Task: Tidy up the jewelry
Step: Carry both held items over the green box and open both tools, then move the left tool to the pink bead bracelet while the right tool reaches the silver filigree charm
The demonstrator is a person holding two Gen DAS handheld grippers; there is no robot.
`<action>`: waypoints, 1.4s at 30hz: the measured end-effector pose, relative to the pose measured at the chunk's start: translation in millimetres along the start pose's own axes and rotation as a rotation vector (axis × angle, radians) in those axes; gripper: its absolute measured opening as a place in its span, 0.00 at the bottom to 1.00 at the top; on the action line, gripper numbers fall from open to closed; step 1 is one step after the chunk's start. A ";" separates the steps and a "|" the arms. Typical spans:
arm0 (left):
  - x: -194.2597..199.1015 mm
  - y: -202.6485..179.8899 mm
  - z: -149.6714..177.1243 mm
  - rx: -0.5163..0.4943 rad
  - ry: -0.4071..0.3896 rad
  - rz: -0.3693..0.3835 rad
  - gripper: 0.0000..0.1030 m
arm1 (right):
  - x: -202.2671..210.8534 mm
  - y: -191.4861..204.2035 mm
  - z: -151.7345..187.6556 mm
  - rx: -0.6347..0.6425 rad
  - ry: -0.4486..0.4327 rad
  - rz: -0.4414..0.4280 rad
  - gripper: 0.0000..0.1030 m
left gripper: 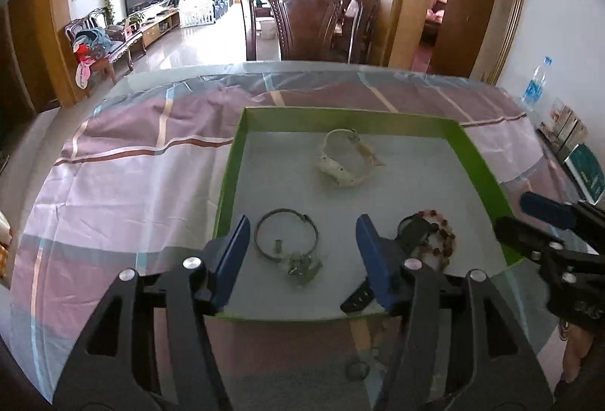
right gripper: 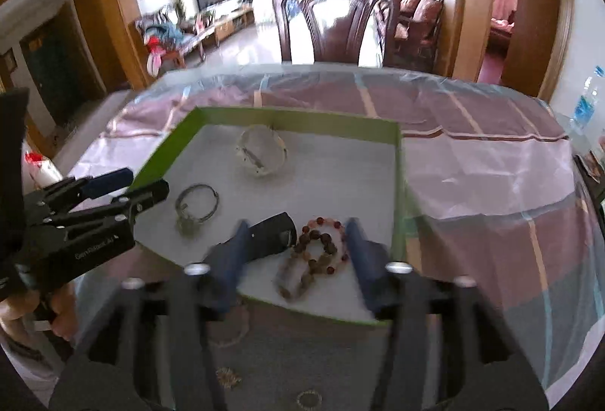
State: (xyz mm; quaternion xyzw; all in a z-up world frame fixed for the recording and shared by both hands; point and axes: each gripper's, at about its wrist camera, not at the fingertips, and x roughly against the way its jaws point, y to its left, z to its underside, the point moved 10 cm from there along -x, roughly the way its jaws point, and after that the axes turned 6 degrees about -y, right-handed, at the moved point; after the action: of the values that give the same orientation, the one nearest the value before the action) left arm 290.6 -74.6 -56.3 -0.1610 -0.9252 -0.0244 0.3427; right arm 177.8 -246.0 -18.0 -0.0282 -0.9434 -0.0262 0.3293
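**Both tools empty above the tray, next pieces wait in front**

The left tool (left gripper: 302, 241) stands wide, nothing between its fingers; the thin metal bangle (left gripper: 286, 235) lies in the green tray (left gripper: 227, 184) under the gap. The right tool (right gripper: 295, 252) is also wide and empty, over the bead bracelet (right gripper: 315, 252) and beside a black watch (right gripper: 270, 235). A pale bracelet (left gripper: 348, 159) rests toward 12 o'clock in the tray. More small pieces (right gripper: 228, 377) lie on the surface at 6 o'clock, outside the tray. I think it is best to fetch one of these, pinch only one strand, and set it in a free area of the tray.
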 end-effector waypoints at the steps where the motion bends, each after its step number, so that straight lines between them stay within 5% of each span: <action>1: 4.6 -1.6 3.3 -0.009 0.002 -0.001 0.55 | 11.6 1.2 4.7 0.028 -0.003 0.003 0.54; 10: 19.8 -56.4 82.7 -0.206 0.113 0.067 0.44 | 33.1 -14.7 93.0 0.048 0.140 0.023 0.54; 16: -4.2 -70.1 105.4 -0.209 0.162 0.079 0.44 | 20.5 -2.8 125.4 0.033 0.169 -0.061 0.54; 25: -9.2 -37.4 124.3 -0.169 0.210 0.026 0.46 | 18.1 15.5 140.3 0.102 0.194 -0.096 0.54; 33: 34.8 -41.0 162.3 -0.247 0.243 0.150 0.48 | 20.2 44.7 150.8 0.182 0.241 -0.159 0.55; 42: 31.5 -22.8 159.8 -0.188 0.181 0.066 0.61 | -10.9 63.9 141.0 0.298 0.207 -0.041 0.53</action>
State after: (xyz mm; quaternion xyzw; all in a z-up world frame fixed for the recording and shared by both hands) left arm 160.8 -62.6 -156.7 -0.2198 -0.8783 -0.1140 0.4090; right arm 103.4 -173.1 -133.1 0.0429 -0.8984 0.1043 0.4245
